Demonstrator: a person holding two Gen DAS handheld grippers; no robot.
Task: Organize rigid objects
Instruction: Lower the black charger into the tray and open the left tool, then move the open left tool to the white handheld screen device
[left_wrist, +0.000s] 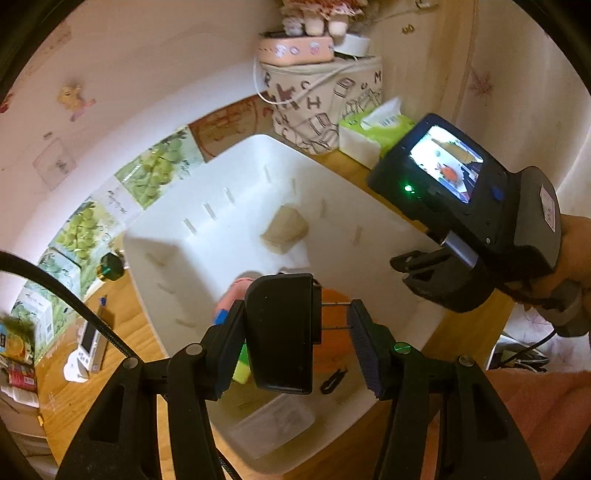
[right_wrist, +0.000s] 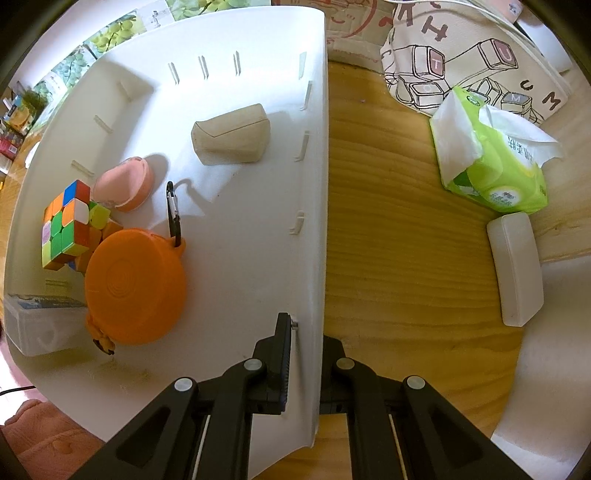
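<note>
**A:** Any writing you can actually read?

**B:** Only on the canvas bag (right_wrist: 476, 62): it is printed with keyboard keys, and loose letters such as U, M, T and H stand out. The green tissue pack (right_wrist: 495, 162) carries print too, but it is too small to make out. So is the label on the handle of the right gripper (left_wrist: 402, 267), seen from the left wrist.

**A:** What is the left gripper doing?

**B:** The left gripper (left_wrist: 295, 343) hangs over the white bin (left_wrist: 369, 221) with a black webcam (left_wrist: 282, 332) between its fingers. The left pad touches the webcam's side; the right pad stands off from it with a gap showing, so the fingers are apart. A black cable (left_wrist: 55, 291) curves in from the left.

**A:** And the right one?

**B:** Its fingers straddle the bin's right wall, one inside and one outside, pinched tight on the plastic.

**A:** What lies in the bin?

**B:** A beige box (right_wrist: 231, 134) near the far end, on its own. Along the left side, a pink round case (right_wrist: 122, 184), a Rubik's cube (right_wrist: 68, 225) and an orange round container (right_wrist: 136, 286) with a carabiner (right_wrist: 173, 214) clipped on, all close together. A clear plastic box (right_wrist: 40, 325) sits in the near left corner.

**A:** Outside it?

**B:** On the wooden table (right_wrist: 388, 240), a white rectangular case (right_wrist: 517, 266) just below the tissue pack.
</note>
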